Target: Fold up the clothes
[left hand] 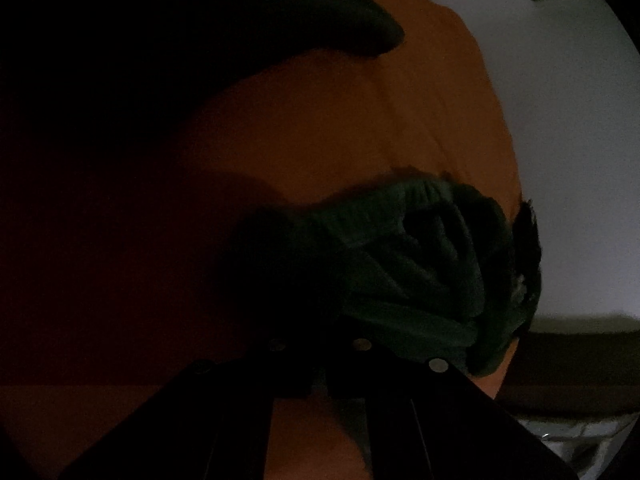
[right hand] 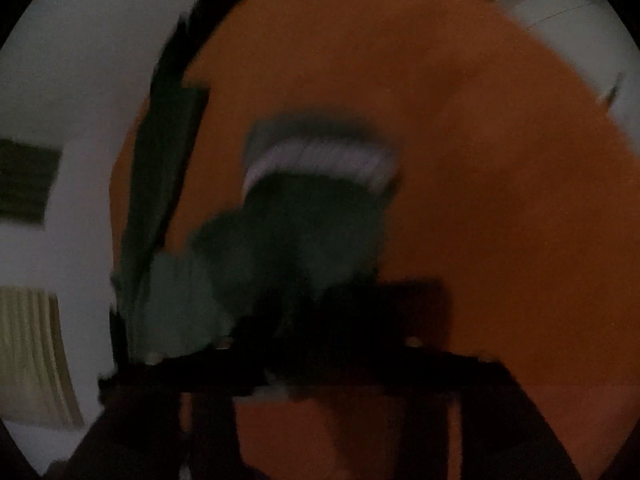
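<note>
A: Though both views are very dark, the orange surface (left hand: 400,128) carrying everything is plain enough. Where is the clothing?

B: In the left wrist view a bunched dark green garment (left hand: 420,264) lies against the surface's right edge, directly ahead of the left gripper (left hand: 320,364). Its far side is lost in shadow, and the lower folds run down over the gripper's front.

A: Are those jaws spread or pinching?

B: The black fingers sit close together with green cloth bunched right at their tips, so they look pinched on the garment, though the contact itself is too dark to see. Another dark green fold (left hand: 352,24) hangs in from the top left corner of the view; most of it is black shadow, and I cannot tell whether it joins the bunch.

A: And the right side?

B: Blurred. The right gripper (right hand: 320,344) is a black mass near the bottom of its view, with the same dark green cloth heaped on it and rising ahead of it. A pale ribbed band (right hand: 320,158) caps the top of that heap. I cannot tell how those jaws stand; the cloth and shadow cover the tips. A long dark green strip (right hand: 160,184) runs along the surface's left edge, and its lower end merges with the heap.

A: Beyond the surface?

B: Pale floor (right hand: 80,80), nothing sharper.
</note>
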`<state>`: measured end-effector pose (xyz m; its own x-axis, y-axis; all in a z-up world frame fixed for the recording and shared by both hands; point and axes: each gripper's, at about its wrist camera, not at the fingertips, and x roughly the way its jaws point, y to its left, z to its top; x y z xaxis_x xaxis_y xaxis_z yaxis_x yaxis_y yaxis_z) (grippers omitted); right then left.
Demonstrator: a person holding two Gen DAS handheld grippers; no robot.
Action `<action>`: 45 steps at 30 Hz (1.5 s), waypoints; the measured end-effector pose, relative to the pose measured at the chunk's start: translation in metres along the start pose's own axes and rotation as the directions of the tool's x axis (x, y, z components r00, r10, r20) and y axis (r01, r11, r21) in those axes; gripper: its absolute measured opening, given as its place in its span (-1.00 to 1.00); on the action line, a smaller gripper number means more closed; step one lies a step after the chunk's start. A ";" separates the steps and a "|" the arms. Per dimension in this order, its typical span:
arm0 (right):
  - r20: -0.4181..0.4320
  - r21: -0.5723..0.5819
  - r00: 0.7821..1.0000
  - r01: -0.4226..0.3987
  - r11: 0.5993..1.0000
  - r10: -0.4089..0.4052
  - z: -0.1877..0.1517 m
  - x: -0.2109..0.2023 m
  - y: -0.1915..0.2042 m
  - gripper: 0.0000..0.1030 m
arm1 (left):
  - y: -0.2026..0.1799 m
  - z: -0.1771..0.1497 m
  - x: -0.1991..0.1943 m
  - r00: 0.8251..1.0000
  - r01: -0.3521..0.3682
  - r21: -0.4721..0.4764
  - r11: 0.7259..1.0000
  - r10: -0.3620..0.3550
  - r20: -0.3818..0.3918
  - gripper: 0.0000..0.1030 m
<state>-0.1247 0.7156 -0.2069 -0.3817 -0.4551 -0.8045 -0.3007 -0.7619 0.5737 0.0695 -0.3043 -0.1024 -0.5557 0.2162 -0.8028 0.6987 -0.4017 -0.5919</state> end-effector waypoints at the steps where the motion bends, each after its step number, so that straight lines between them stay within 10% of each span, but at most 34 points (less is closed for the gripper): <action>1: 0.050 -0.005 0.999 -0.002 1.000 0.002 0.009 -0.007 -0.007 0.17 | -0.003 -0.001 0.001 1.000 -0.007 0.016 1.000 0.007 0.003 -0.90; 3: 0.149 -0.014 0.989 -0.006 1.000 0.008 0.028 -0.020 -0.021 0.24 | 0.006 -0.002 -0.003 1.000 -0.015 0.029 0.999 0.015 0.000 -0.90; 8: 0.026 0.005 0.997 -0.069 0.998 0.069 0.053 0.043 -0.039 0.21 | 0.004 -0.010 0.007 1.000 -0.020 0.026 0.999 0.020 0.017 -0.90; 10: 0.101 0.032 0.994 -0.054 0.998 0.051 0.052 0.038 -0.035 -0.70 | 0.004 -0.013 0.012 0.999 -0.023 0.025 0.999 0.022 0.024 -0.90; 12: 0.175 0.059 0.984 -0.042 0.997 0.031 0.052 0.032 -0.032 -0.73 | 0.004 -0.015 0.011 0.998 -0.040 0.017 0.999 0.039 0.055 -0.90; 14: 0.359 0.104 0.930 0.043 0.994 -0.078 0.035 -0.023 -0.030 -0.74 | 0.006 -0.017 0.007 0.995 -0.051 0.003 0.999 0.050 0.089 -0.89; 16: 0.541 0.198 0.803 0.165 0.966 -0.249 0.011 -0.090 -0.031 -0.73 | 0.007 -0.020 0.004 0.993 -0.051 -0.007 0.999 0.051 0.108 -0.89; 18: 0.554 0.269 0.757 0.231 0.935 -0.346 -0.007 -0.125 -0.049 -0.72 | 0.006 -0.026 0.009 0.996 -0.047 0.010 0.999 0.046 0.070 -0.89; 22: 0.419 0.356 0.774 0.341 0.870 -0.474 -0.036 -0.114 -0.097 -0.72 | 0.004 -0.046 0.001 0.997 -0.052 0.051 0.997 0.049 0.062 -0.90; 26: 0.351 0.466 0.853 0.200 0.862 -0.387 -0.078 -0.115 -0.164 -0.72 | 0.014 -0.070 -0.035 0.994 -0.048 0.065 0.997 0.042 0.099 -0.91; 37: 0.532 0.364 0.807 0.057 0.930 -0.257 -0.102 -0.136 -0.113 -0.71 | 0.031 -0.092 -0.148 0.965 0.128 -0.023 0.991 -0.120 0.234 -0.91; 42: 0.506 0.369 0.798 0.144 0.918 -0.328 -0.086 -0.136 -0.123 -0.71 | 0.050 -0.099 -0.132 0.987 0.011 0.074 0.997 -0.023 0.158 -0.91; 45: 0.398 0.414 0.838 0.200 0.888 -0.374 -0.091 -0.119 -0.148 -0.72 | 0.081 -0.115 -0.098 0.997 -0.066 0.054 0.996 0.063 0.054 -0.89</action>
<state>0.0444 0.8401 -0.2102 -0.5547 0.0874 -0.8274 -0.7055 -0.5765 0.4121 0.2320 -0.2558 -0.0801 -0.5343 0.1422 -0.8332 0.7084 -0.4624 -0.5332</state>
